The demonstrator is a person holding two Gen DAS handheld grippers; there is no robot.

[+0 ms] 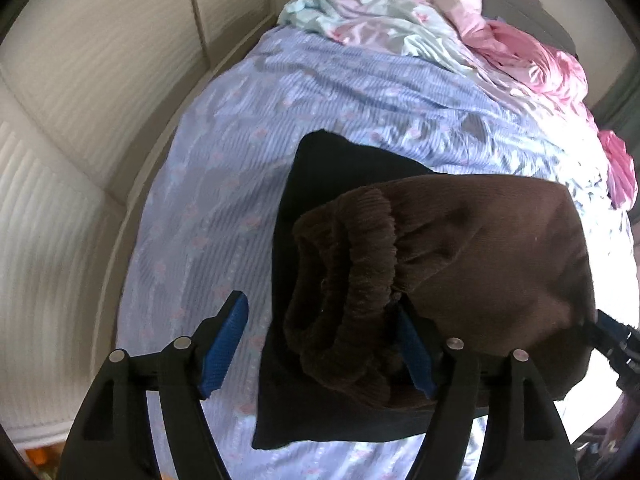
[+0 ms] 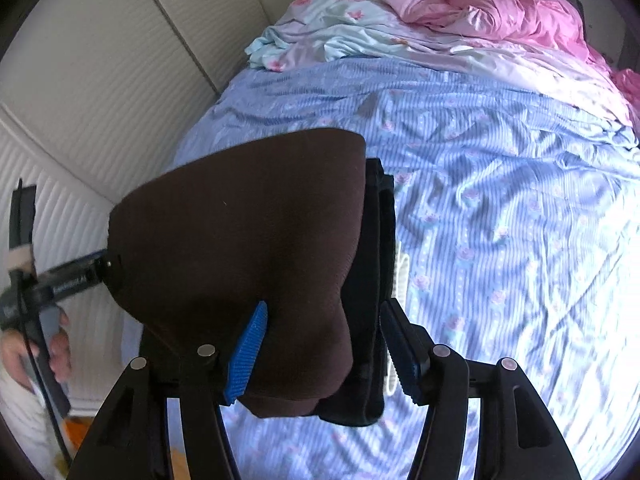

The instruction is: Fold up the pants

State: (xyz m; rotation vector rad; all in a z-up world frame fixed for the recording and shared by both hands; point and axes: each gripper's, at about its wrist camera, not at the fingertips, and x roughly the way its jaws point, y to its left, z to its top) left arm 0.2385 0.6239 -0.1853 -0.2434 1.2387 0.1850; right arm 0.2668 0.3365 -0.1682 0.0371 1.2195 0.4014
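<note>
Under me is the bed (image 2: pixel 500 200), covered w/ a blue striped sheet w/ small pink flowers, rumpled. At the far end sits a heap of bedding: a pale floral sheet (image 1: pixel 360 12) and a shiny pink quilt (image 2: pixel 520 12), both crumpled. Ribbed white wall panels (image 1: pixel 80 80) close off the left side. The brown pants (image 2: pixel 240 220), soft knit w/ a ribbed elastic waistband (image 1: pixel 360 280), lie folded on a black folded garment (image 1: pixel 296 208) on the sheet, btwn both tools. My left gripper (image 1: pixel 316 344) has jaws well apart, waistband bunched btwn them, left pad clear of it. My right gripper (image 2: pixel 320 340) is partway open around the pants' edge; I can't tell if pads press. Neither gripper lifts anything.
</note>
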